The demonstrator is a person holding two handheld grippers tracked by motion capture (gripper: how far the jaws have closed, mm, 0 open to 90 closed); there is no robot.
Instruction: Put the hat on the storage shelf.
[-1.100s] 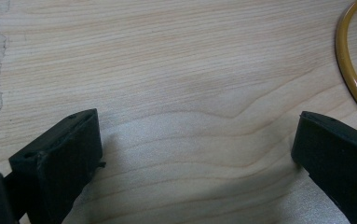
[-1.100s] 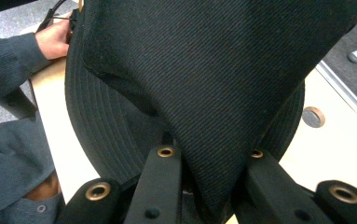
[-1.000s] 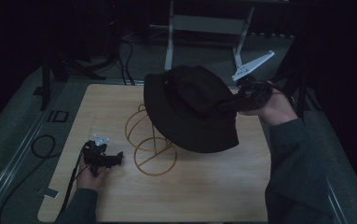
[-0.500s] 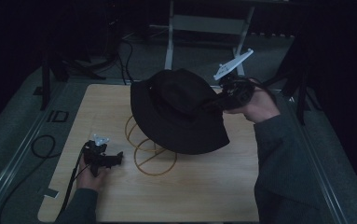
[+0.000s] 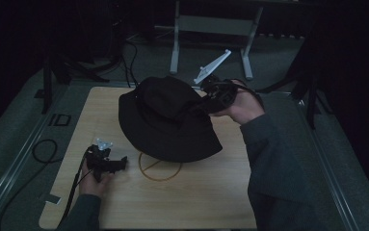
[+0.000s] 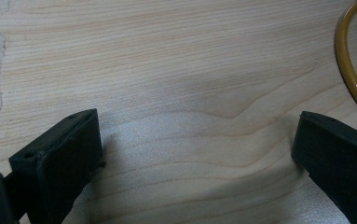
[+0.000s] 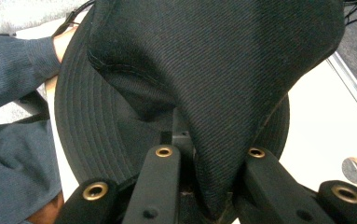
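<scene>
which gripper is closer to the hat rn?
Right. The right gripper is clamped on the black bucket hat. The left gripper sits open on the table, left of the hat, not touching.

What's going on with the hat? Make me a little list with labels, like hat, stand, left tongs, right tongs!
hat: black bucket hat, held up over the wire stand
stand: yellow wire stand on the wooden table, its top hidden under the hat
right tongs: right tongs shut on a pinch of the hat's crown
left tongs: left tongs open, empty, low over the table beside the stand's ring
left hand: left hand resting near the table's front left
</scene>
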